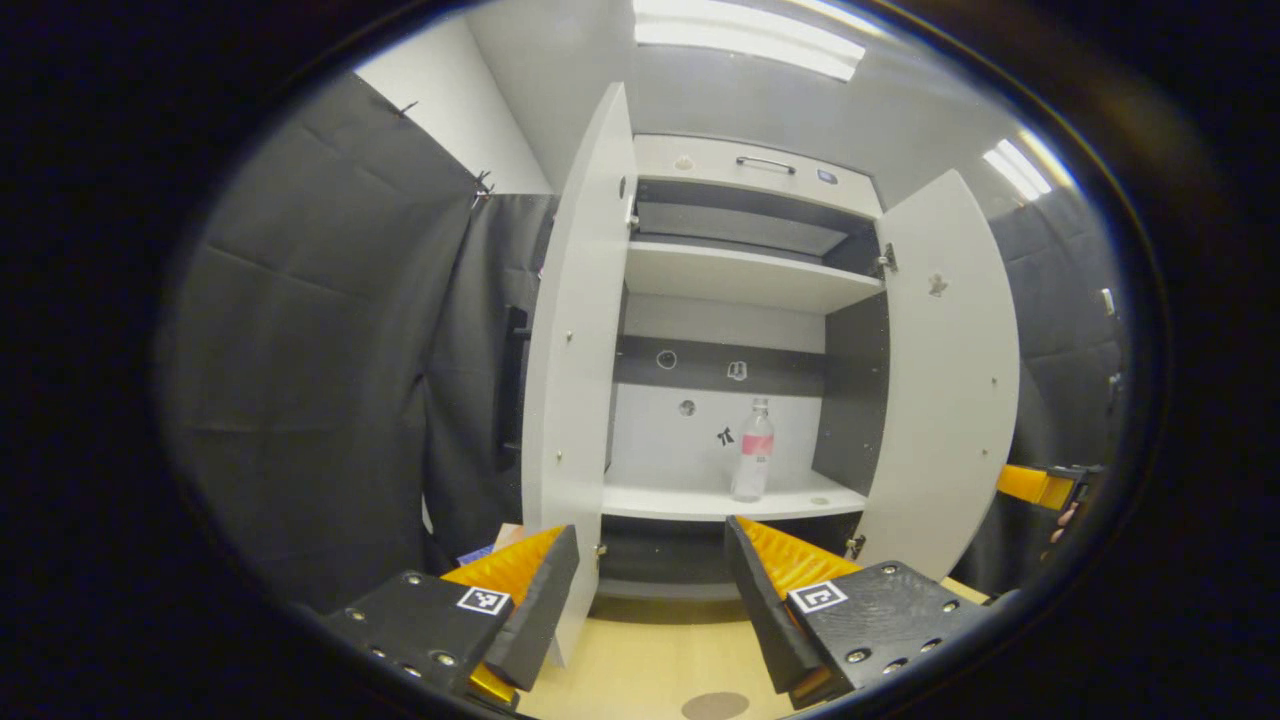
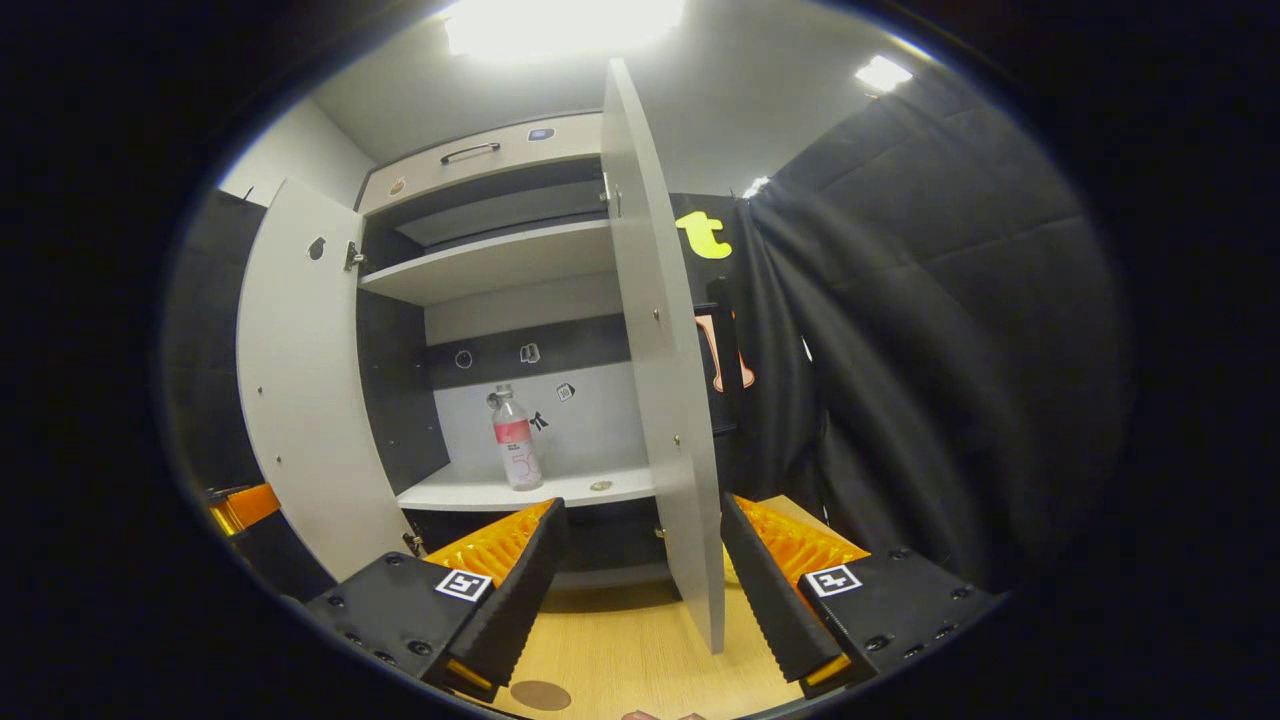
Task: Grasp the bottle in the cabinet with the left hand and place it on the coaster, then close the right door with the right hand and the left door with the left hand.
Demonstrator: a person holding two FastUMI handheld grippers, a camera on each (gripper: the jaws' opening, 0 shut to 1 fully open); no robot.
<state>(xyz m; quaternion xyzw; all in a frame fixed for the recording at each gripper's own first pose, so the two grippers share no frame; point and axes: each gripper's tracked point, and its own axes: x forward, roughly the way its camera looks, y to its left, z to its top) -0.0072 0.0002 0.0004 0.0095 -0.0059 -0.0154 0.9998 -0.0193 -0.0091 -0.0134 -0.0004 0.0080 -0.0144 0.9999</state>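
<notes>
In the left gripper view, the left gripper is seen with its fingers spread wide and nothing held between them, poised above the light wooden worktop. A small round brown coaster lies on the worktop just below and between the fingers. Beyond them stands the tall white cabinet with dark inner panels, both doors swung open: the white left door is seen edge-on just behind one finger, and the white right door stands open on the other side. The clear plastic bottle with a pink label is found upright on the cabinet's lower white shelf, toward its right part, well apart from the fingers. Black cloth hangs beside the cabinet.

In the right gripper view, the right gripper is likewise seen with fingers spread and empty, above the same worktop. The coaster lies near the bottom edge. The edge of the right door rises between the fingers, and the bottle is seen upright on the shelf beyond.
</notes>
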